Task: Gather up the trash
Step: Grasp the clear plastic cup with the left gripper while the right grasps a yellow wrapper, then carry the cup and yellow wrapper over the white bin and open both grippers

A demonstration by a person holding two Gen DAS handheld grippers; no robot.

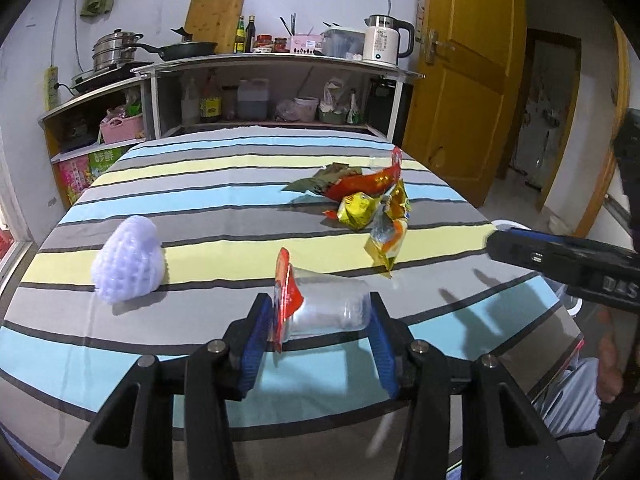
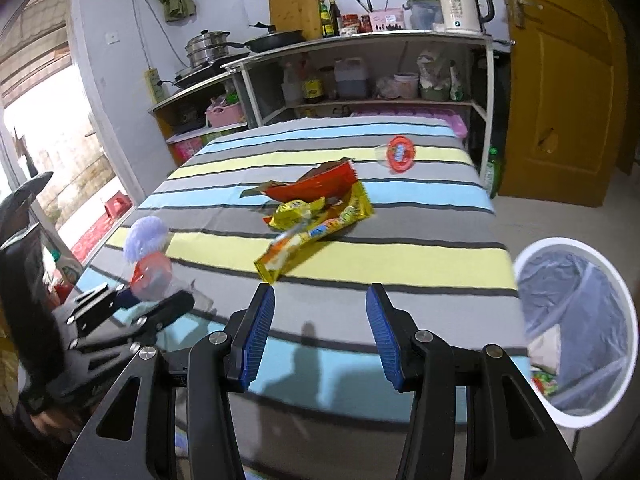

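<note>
Striped tablecloth [image 1: 200, 200] covers the table. Left gripper [image 1: 318, 312]: blue pads bracket a clear plastic cup [image 1: 328, 308] lying on its side, its peeled red foil lid [image 1: 285, 296] against the left pad; the jaws look clenched on the cup, which sits at the near edge of the cloth. At 10 o'clock from the cup, a white foam fruit net [image 1: 128, 266], apart from it. At 1 o'clock, a heap of snack wrappers [image 1: 368, 200]: red bag on top, yellow packets below, one yellow wrapper [image 1: 386, 240] trailing toward the cup, not touching it. Right gripper [image 2: 320, 308]: jaws spread wide, grasping nothing, hovering over the near stripes; the yellow wrapper's end [image 2: 272, 264] lies just beyond its left fingertip at 11 o'clock. A second clear cup [image 2: 394, 154] with red lid lies at 1 o'clock, near the far edge of the cloth, well apart from the heap. Container: white-rimmed bin [image 2: 576, 248] with a pale liner, at 3 o'clock off the table's right side; some coloured scraps show low inside, not identifiable. Background: shelving unit [image 1: 276, 68] behind the table bearing a kettle [image 1: 386, 42], frying pan [image 1: 188, 49], steamer pot [image 1: 114, 48], cutting board [image 1: 216, 20]; yellow door [image 1: 464, 72] at right.
</note>
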